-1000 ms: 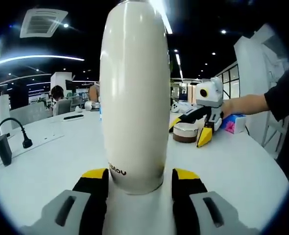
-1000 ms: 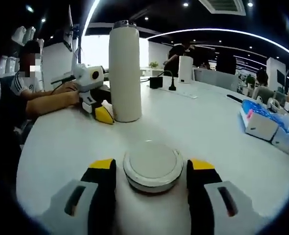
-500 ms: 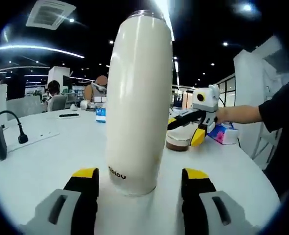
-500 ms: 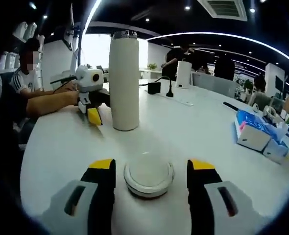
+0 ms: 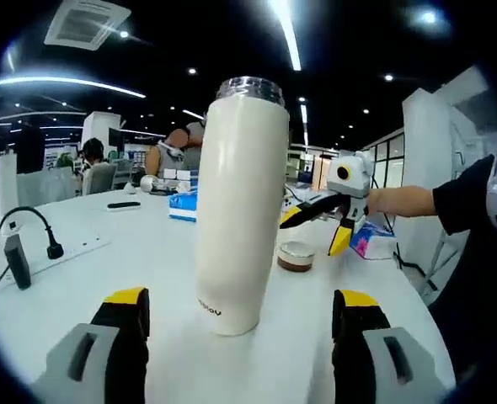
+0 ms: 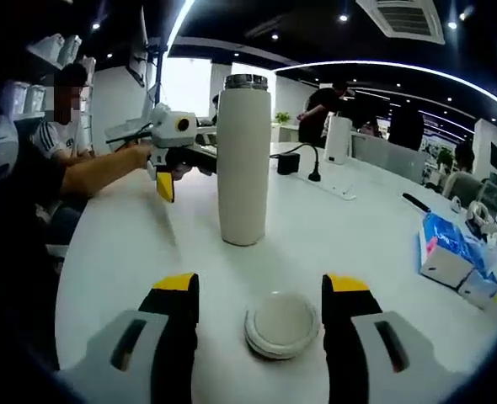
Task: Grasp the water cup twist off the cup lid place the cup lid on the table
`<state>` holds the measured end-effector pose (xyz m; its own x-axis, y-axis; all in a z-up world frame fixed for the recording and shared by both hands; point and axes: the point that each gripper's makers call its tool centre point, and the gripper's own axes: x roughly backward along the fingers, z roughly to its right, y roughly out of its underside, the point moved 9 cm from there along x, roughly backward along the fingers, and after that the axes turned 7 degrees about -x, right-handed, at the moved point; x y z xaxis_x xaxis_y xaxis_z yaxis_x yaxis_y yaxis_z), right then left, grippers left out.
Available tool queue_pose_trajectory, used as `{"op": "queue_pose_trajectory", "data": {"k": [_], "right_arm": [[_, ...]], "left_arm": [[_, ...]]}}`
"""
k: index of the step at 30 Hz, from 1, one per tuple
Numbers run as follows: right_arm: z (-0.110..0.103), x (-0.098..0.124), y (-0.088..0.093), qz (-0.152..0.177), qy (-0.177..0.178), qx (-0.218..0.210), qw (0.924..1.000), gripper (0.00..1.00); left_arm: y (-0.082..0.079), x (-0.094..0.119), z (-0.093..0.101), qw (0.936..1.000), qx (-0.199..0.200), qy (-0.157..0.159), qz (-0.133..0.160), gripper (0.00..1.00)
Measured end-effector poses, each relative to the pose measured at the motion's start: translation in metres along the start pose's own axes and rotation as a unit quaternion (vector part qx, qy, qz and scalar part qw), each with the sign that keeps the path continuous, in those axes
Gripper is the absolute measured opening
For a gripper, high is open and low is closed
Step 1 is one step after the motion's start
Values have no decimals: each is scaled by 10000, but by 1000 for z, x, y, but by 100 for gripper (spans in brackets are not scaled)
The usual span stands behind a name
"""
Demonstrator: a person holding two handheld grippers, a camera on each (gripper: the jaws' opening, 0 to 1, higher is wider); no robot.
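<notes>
in the right gripper view, the right claw (image 6: 261, 311) was spread wide, its yellow-tipped jaws standing to either side of the cup lid (image 6: 282, 324) without touching it. the cup lid lay flat on the white table (image 6: 358, 244), just ahead of the jaws and between them. farther off, the water cup (image 6: 243, 160) stood upright on the table, its metal mouth uncovered. beside it, to the view's left, the left claw (image 6: 166, 178) was held off the cup in a person's hand. a blue tissue box (image 6: 442, 252) sat at the right edge, and a power strip (image 6: 333, 187) lay beyond the cup.

in the left gripper view, the left claw (image 5: 244, 316) was likewise spread, gripping nothing. the water cup (image 5: 240, 202) stood just ahead, between the jaws but clear of both. behind it the cup lid (image 5: 296, 256) rested on the table (image 5: 105, 252), with the right claw (image 5: 316, 223) raised above it.
</notes>
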<state>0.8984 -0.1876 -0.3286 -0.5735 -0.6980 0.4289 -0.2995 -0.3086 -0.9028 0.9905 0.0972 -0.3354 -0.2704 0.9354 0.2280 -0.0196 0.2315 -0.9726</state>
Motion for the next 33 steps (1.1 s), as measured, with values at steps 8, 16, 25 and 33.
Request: {"op": "queue_pose_trajectory", "data": {"k": [8, 16, 25, 33], "right_arm": [[-7, 8, -7, -58, -183, 100, 9998, 61], [-12, 16, -16, -136, -307, 187, 9993, 61], [-11, 24, -26, -318, -342, 138, 9988, 61], [-17, 36, -39, -506, -469, 251, 9973, 64]], "left_arm": [[-15, 19, 13, 9998, -141, 57, -86, 89], [-12, 29, 24, 9985, -22, 253, -486, 89], [-28, 43, 39, 9961, 97, 588, -657, 89], [-59, 69, 47, 9953, -108, 637, -714, 89]]}}
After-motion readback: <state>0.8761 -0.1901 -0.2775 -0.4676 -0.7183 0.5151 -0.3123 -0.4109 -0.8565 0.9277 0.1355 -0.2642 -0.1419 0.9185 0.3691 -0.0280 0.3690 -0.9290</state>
